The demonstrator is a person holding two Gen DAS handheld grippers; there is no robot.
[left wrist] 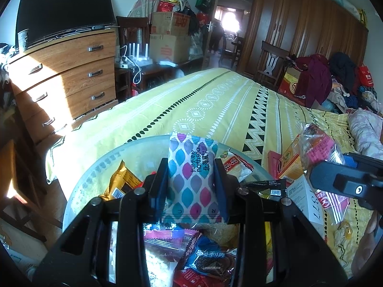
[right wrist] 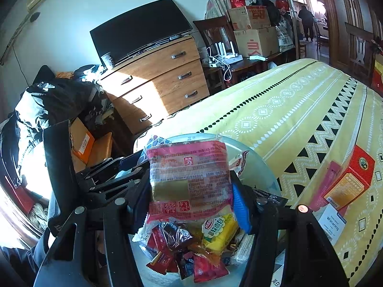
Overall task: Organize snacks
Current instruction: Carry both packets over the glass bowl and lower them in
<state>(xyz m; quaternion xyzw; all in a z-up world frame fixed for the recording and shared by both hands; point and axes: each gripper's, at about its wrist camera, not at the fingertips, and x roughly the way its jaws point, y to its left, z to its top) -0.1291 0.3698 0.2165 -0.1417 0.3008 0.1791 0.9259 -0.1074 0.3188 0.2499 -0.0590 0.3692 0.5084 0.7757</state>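
My left gripper (left wrist: 191,181) is shut on a white snack packet with teal and pink leaf shapes (left wrist: 191,167), held upright above a round glass plate (left wrist: 95,167) on the bed. The plate holds several wrapped snacks (left wrist: 205,258). My right gripper (right wrist: 191,191) is shut on a clear pink-and-red packet of bread (right wrist: 189,181), held above the same plate (right wrist: 256,165) and its snack pile (right wrist: 191,248). The right gripper also shows at the right of the left wrist view (left wrist: 340,177), and the left gripper shows at the left of the right wrist view (right wrist: 115,174).
The plate lies on a bed with a yellow patterned cover (left wrist: 215,105). An orange-red box (right wrist: 349,181) and a white box (right wrist: 332,222) lie on the bed to the right. A wooden dresser (left wrist: 71,71) with a TV stands beyond the bed's left side.
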